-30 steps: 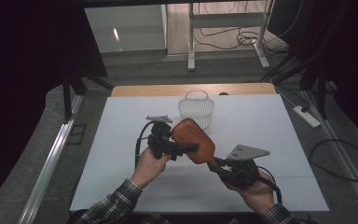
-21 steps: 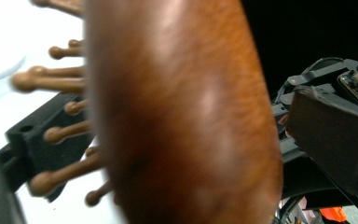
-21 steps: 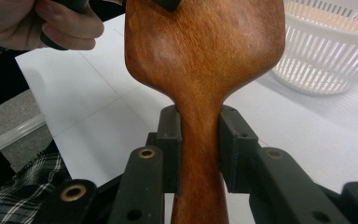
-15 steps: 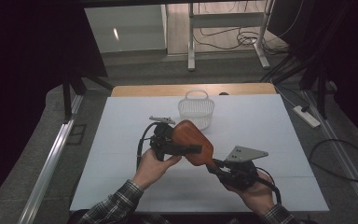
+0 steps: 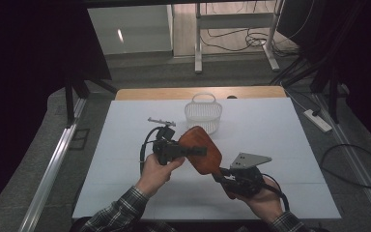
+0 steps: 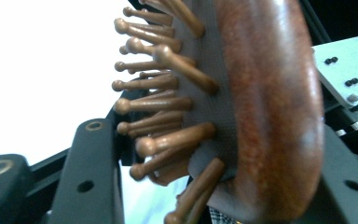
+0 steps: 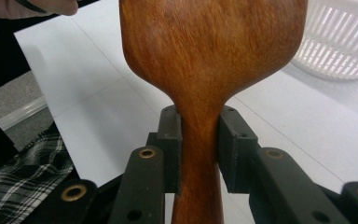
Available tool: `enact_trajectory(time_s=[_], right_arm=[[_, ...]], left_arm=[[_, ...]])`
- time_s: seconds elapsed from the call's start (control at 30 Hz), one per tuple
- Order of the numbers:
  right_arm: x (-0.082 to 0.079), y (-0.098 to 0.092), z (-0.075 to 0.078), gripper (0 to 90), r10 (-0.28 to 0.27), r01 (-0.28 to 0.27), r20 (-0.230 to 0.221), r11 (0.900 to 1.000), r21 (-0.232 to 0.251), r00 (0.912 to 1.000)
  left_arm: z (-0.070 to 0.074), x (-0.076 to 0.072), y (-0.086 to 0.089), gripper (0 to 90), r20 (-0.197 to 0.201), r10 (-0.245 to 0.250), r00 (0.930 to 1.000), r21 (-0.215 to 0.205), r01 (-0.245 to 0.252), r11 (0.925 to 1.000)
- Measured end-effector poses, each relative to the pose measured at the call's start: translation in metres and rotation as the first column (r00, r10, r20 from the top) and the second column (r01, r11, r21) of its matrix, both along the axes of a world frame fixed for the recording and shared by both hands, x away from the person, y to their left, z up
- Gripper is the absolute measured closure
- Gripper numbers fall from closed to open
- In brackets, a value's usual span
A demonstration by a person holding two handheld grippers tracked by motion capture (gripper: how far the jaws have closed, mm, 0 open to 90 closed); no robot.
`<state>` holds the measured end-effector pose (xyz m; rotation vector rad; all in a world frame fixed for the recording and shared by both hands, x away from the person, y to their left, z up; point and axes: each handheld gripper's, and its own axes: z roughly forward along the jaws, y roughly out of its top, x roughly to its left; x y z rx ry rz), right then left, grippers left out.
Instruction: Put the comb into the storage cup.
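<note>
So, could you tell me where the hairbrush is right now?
In the high view the hairbrush is held above the table's near centre, between both grippers, just in front of the white basket.

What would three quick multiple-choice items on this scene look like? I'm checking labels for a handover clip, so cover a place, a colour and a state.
1. Where does the right gripper grip the wooden hairbrush?
A. on its handle
B. on its pins
C. on its top edge

2. What colour is the basket on the table?
A. red
B. white
C. black

3. How does the left gripper stand to the brush head?
A. far away from it
B. lying on the table
C. closed on it

Answers:
1 A, the right gripper view shows both pads on the narrow handle.
2 B, white lattice in the high view.
3 C, its jaws, just closing, flank pins and back in the left gripper view.
</note>
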<state>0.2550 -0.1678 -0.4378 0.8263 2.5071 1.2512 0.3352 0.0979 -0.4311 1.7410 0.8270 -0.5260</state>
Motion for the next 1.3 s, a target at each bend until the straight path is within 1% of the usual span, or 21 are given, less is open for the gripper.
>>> enact_trajectory(time_s=[0.1, 0.17, 0.23, 0.27, 0.3, 0.37, 0.47, 0.5, 0.57, 0.6, 0.67, 0.73, 0.8, 0.87, 0.97, 1.0, 1.03, 1.13, 1.23, 1.3], right_arm=[[0.0, 0.001, -0.001, 72.1, -0.003, 0.003, 0.011, 1.0, -0.021, 0.9999], [0.0, 0.001, -0.001, 72.0, -0.003, 0.003, 0.017, 1.0, -0.029, 0.9998], [0.0, 0.001, 0.0, 71.2, 0.001, -0.001, 0.021, 1.0, -0.026, 0.9998], [0.001, 0.0, 0.0, 70.0, 0.007, -0.006, 0.015, 1.0, -0.02, 0.9999], [0.002, -0.001, 0.0, 67.8, 0.008, -0.007, 0.007, 1.0, -0.01, 1.0], [0.003, -0.002, 0.001, 61.1, 0.01, -0.01, -0.014, 1.0, 0.001, 0.9999], [0.004, -0.002, 0.001, 50.4, 0.007, -0.007, 0.01, 1.0, -0.022, 0.9999], [0.004, -0.002, 0.001, 46.6, 0.011, -0.011, -0.003, 0.999, -0.035, 0.9999], [0.007, -0.003, 0.001, 41.4, 0.013, -0.015, -0.041, 0.999, -0.043, 0.9991], [0.008, -0.003, 0.0, 40.1, 0.014, -0.017, -0.059, 0.999, -0.047, 0.9982], [0.01, -0.005, 0.0, 38.5, 0.019, -0.023, -0.065, 0.999, -0.049, 0.9977], [0.011, -0.006, 0.001, 36.9, 0.026, -0.03, -0.083, 0.999, -0.046, 0.9962], [0.012, -0.007, 0.001, 36.5, 0.036, -0.039, -0.111, 0.999, -0.028, 0.9932], [0.013, -0.009, 0.001, 36.5, 0.035, -0.038, -0.131, 0.999, -0.021, 0.9908], [0.013, -0.01, 0.002, 35.1, 0.038, -0.042, -0.127, 0.999, -0.024, 0.9912], [0.013, -0.01, 0.003, 32.4, 0.038, -0.042, -0.126, 0.999, -0.025, 0.9913], [0.013, -0.01, 0.003, 32.4, 0.038, -0.042, -0.126, 0.999, -0.025, 0.9913], [0.013, -0.012, 0.003, 27.5, 0.032, -0.037, -0.129, 0.999, -0.033, 0.9912], [0.012, -0.013, 0.003, 26.0, 0.031, -0.036, -0.131, 0.999, -0.03, 0.9909], [0.011, -0.014, 0.003, 25.4, 0.035, -0.041, -0.131, 0.998, -0.039, 0.9908]], left_arm=[[-0.001, 0.0, 0.0, 52.7, -0.001, -0.004, 1.0, -0.007, 0.004, 1.0], [-0.001, 0.0, 0.0, 53.6, 0.008, -0.006, 0.9999, -0.012, 0.006, 0.9999], [0.0, -0.001, 0.0, 53.8, 0.013, -0.005, 0.9999, -0.012, 0.005, 0.9999], [0.001, -0.002, 0.0, 53.9, 0.022, -0.004, 0.9998, -0.01, 0.004, 0.9999], [0.002, -0.002, -0.001, 53.9, 0.031, -0.004, 0.9995, -0.007, 0.004, 1.0], [0.005, -0.004, -0.001, 54.0, 0.062, 0.004, 0.9981, 0.02, -0.005, 0.9998], [0.007, -0.004, 0.0, 54.0, 0.076, 0.015, 0.997, 0.029, -0.017, 0.9994], [0.007, -0.004, 0.001, 54.0, 0.08, 0.018, 0.9966, 0.032, -0.02, 0.9993], [0.009, -0.004, 0.003, 54.0, 0.088, 0.025, 0.9958, 0.036, -0.029, 0.9989], [0.009, -0.004, 0.004, 54.0, 0.093, 0.029, 0.9952, 0.038, -0.033, 0.9987], [0.011, -0.004, 0.005, 53.9, 0.104, 0.032, 0.994, 0.049, -0.037, 0.9981], [0.012, -0.004, 0.005, 53.9, 0.115, 0.032, 0.9928, 0.058, -0.039, 0.9976], [0.013, -0.004, 0.006, 53.8, 0.127, 0.039, 0.9911, 0.065, -0.047, 0.9967], [0.013, -0.004, 0.007, 53.8, 0.133, 0.044, 0.9902, 0.07, -0.054, 0.9961], [0.015, -0.005, 0.009, 53.8, 0.147, 0.052, 0.9878, 0.081, -0.065, 0.9946], [0.016, -0.005, 0.009, 53.8, 0.159, 0.055, 0.9857, 0.09, -0.07, 0.9934], [0.016, -0.005, 0.009, 53.7, 0.159, 0.055, 0.9857, 0.09, -0.07, 0.9934], [0.019, -0.006, 0.011, 53.7, 0.182, 0.06, 0.9814, 0.109, -0.081, 0.9908], [0.02, -0.006, 0.012, 53.6, 0.197, 0.063, 0.9784, 0.12, -0.088, 0.9888], [0.021, -0.006, 0.012, 53.7, 0.205, 0.066, 0.9766, 0.13, -0.094, 0.9871]])
